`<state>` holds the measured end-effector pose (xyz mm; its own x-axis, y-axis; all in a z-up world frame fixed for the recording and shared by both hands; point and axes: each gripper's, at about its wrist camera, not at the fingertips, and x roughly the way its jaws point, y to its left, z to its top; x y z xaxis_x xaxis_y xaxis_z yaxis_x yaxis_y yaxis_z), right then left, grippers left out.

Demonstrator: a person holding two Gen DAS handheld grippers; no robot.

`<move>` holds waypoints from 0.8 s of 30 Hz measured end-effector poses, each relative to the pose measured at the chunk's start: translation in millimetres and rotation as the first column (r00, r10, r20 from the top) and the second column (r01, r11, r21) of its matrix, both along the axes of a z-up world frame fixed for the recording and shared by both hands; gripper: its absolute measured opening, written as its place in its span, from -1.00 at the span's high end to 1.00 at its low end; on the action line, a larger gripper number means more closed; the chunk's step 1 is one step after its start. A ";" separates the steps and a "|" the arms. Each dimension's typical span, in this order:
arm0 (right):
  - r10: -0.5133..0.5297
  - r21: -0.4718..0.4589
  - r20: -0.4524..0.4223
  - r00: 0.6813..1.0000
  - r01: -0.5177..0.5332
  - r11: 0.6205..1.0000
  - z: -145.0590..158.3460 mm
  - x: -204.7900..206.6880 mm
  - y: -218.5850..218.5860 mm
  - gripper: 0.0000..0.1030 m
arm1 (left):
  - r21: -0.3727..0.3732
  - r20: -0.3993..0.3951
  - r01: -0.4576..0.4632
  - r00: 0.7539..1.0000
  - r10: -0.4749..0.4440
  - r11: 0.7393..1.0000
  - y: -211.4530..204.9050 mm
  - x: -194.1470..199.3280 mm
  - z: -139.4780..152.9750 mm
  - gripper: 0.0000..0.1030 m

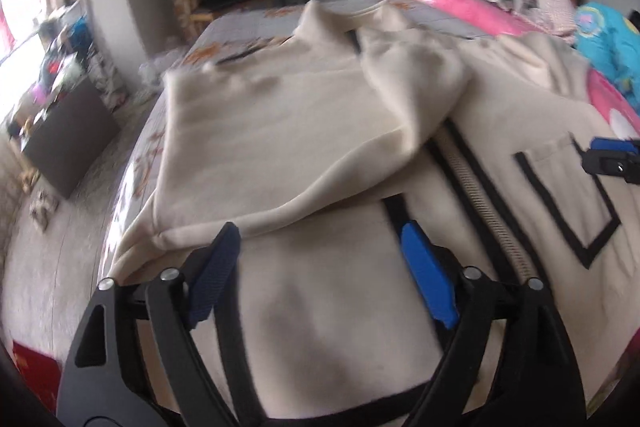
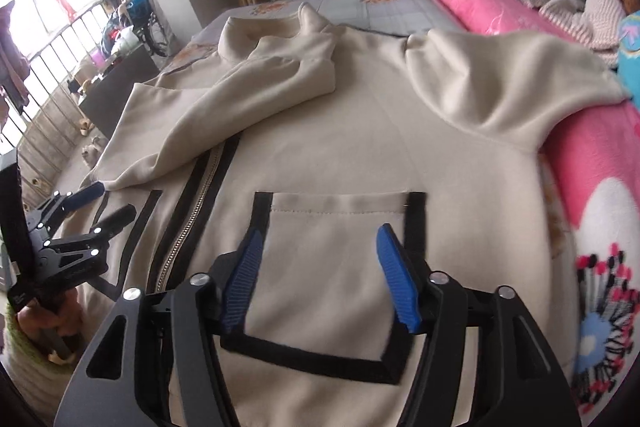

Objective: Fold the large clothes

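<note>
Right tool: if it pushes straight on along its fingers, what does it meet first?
Most likely the black-trimmed pocket on the cream jacket. The right tool is open, nothing between its fingers; its height above the cloth is unclear.

Left gripper (image 1: 320, 239) tilts down toward twelve o'clock, fingers (image 1: 428, 275) spread wide, empty. Right gripper (image 2: 320, 243) likewise tilted down, fingers parted, gripping nothing.

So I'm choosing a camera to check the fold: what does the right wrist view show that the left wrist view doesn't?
Only the right wrist view shows the whole black-trimmed pocket, the unfolded sleeve draped toward the pink quilt, and the whole open left gripper.

Only the left wrist view shows just the right gripper's tip at its edge.

Both show the cream jacket, its zipper and the folded-in sleeve.
</note>
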<state>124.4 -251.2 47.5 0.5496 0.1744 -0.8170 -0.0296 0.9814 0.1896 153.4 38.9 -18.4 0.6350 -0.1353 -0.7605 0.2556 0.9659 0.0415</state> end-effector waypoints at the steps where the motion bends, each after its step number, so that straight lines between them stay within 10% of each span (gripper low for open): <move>1: 0.007 -0.002 -0.019 1.000 -0.007 1.000 -2.9 6.7 3.1 -0.16 | -0.020 -0.026 -0.021 0.999 0.021 1.000 1.9 5.6 -2.2 -0.60; 7: 0.120 0.077 0.018 0.993 -0.121 0.990 32.0 39.8 22.3 -0.16 | -0.131 -0.045 -0.085 0.996 0.080 0.988 21.9 8.6 -8.8 -0.70; 12: 0.249 0.009 0.056 0.967 -0.250 0.968 60.7 98.8 71.0 -0.16 | -0.079 -0.029 -0.069 0.997 0.067 0.995 13.9 7.5 -16.2 -0.78; 19: 0.226 -0.083 -0.087 0.970 -0.233 0.969 12.9 223.1 125.4 -0.14 | -0.066 -0.028 -0.066 0.998 0.065 0.996 11.6 10.0 -16.7 -0.84; 24: 0.127 -0.226 -0.099 0.987 -0.147 0.963 -7.9 251.8 130.0 0.59 | -0.087 -0.024 -0.065 0.998 0.063 0.994 14.2 9.3 -15.9 -0.84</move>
